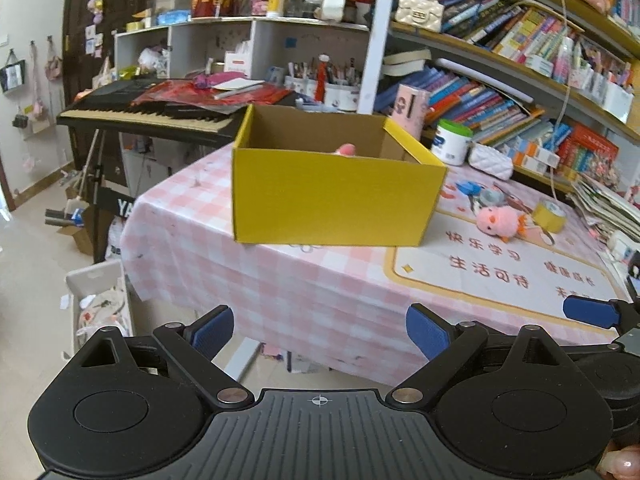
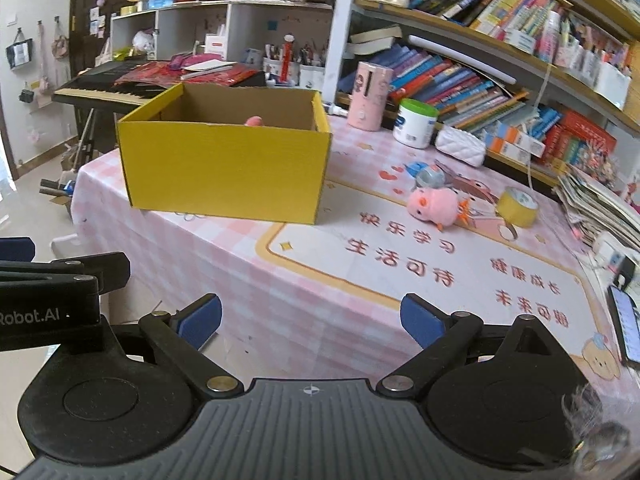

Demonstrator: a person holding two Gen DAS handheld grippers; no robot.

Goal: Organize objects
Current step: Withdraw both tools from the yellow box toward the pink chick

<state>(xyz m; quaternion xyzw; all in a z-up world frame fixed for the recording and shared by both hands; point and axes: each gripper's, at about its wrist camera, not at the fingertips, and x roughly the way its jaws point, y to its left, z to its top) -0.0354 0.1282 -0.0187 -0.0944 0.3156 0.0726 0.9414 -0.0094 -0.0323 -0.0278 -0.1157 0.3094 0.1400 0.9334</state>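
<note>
A yellow cardboard box (image 1: 336,196) (image 2: 228,168) stands open on the pink checked tablecloth, and a pink item (image 1: 346,149) (image 2: 254,121) peeks over its rim from inside. To the right of the box lie a pink plush chick (image 1: 500,220) (image 2: 434,202), a yellow tape roll (image 1: 551,213) (image 2: 517,205) and a small blue and grey toy (image 1: 482,194) (image 2: 426,174). My left gripper (image 1: 320,332) is open and empty, well short of the box. My right gripper (image 2: 310,318) is open and empty too, over the table's near part.
A white quilted pouch (image 2: 460,146), a white tub with a green lid (image 2: 415,122) and a pink cylinder (image 2: 368,94) stand behind the toys, before crowded bookshelves. A phone (image 2: 626,326) lies at the right edge. A keyboard (image 1: 148,114) stands left of the table, a white bin (image 1: 100,312) below.
</note>
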